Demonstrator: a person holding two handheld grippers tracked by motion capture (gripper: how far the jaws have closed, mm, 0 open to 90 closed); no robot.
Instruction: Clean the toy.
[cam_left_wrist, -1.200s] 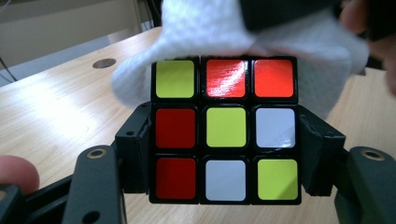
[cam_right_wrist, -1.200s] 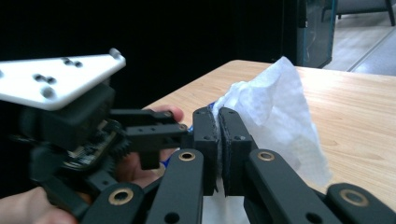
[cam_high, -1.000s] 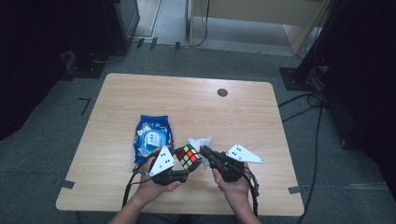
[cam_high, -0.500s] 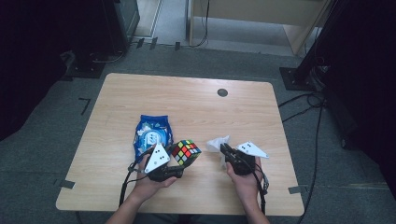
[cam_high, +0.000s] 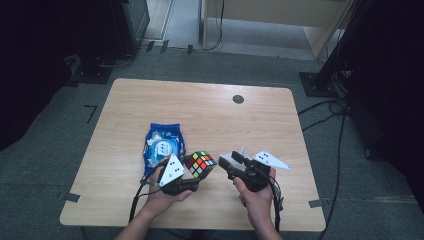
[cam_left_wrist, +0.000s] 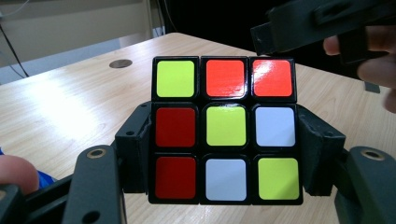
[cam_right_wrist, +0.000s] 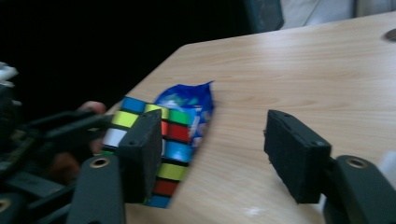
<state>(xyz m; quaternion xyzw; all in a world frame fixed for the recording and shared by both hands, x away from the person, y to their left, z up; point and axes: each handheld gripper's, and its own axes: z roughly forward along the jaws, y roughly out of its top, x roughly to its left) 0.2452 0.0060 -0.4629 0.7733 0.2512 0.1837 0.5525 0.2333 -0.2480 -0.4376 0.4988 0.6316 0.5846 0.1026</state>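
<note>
The left gripper (cam_left_wrist: 226, 186) clamps the puzzle cube (cam_left_wrist: 225, 130) above the counter (cam_high: 210, 115), near a blue packet (cam_high: 162, 145). The right gripper (cam_right_wrist: 215, 154) has just been opening, nothing between its jaws.

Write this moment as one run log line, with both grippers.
left gripper: shut on cube | right gripper: just opened, empty | blue packet: on table

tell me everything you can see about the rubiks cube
The cube is a glossy black-framed three-by-three puzzle, scrambled. The face toward the left gripper's camera reads yellow, orange, orange on top, red, yellow, white in the middle, red, white, yellow below. Other sides show blue, green and yellow. It is clamped at its two sides between the left gripper's black fingers, lifted off the wooden table, near a blue packet.
</note>
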